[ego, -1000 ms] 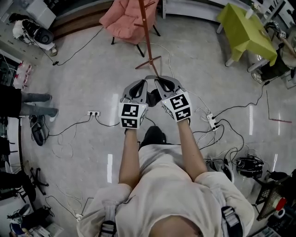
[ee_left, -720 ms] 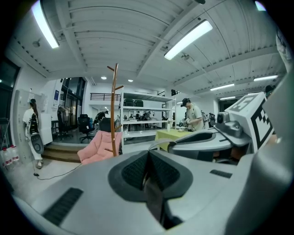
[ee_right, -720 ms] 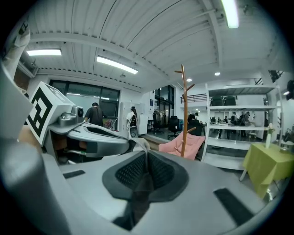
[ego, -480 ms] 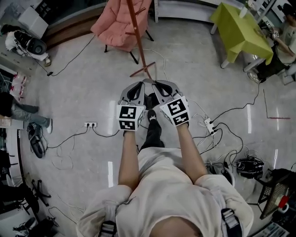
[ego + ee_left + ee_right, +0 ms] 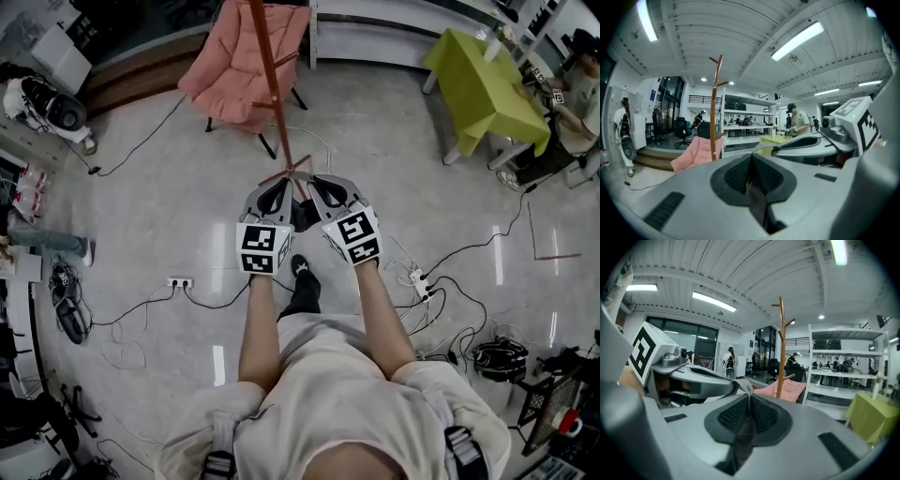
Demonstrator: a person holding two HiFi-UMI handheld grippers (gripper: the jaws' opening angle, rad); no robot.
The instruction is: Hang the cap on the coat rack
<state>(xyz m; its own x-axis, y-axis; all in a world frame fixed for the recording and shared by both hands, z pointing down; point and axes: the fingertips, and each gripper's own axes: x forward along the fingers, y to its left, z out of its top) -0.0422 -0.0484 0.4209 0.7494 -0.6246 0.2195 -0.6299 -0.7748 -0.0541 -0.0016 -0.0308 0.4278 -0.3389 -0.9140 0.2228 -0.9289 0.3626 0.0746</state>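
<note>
Currently:
- Pickup looks done: the cap (image 5: 302, 216) is off any surface, a dark bundle slung between your two grippers, straight ahead of your chest at 12 o'clock.
- Left gripper (image 5: 281, 189): jaws pressed together on a thin dark strip of fabric, which I take to be the cap's edge.
- Right gripper (image 5: 323, 189): same story, jaws together with a dark fabric strip pinched between the pads. The two grippers sit just beside each other, tips nearly touching.
- Coat rack (image 5: 265, 75): stands at 12 o'clock beyond the grippers, its foot (image 5: 286, 173) just past the jaw tips in the head view. Pink chair (image 5: 239, 70) sits right behind it at 11 o'clock.
- Upper pegs (image 5: 717, 60) are bare in both gripper views: at 11 o'clock above the left jaws and at 1 o'clock above the right jaws. They sit well above the line of the jaws.
- Not yet done: the hang itself. Nothing is on any peg, and the cap is low next to the peg height.
- My read: you're in the carry and approach stage, roughly halfway. What's left is raising the cap to a peg, opening it over the tip, then letting go with both grippers.
- Which part of the cap each jaw grips (brim or crown) I can't tell.
</note>
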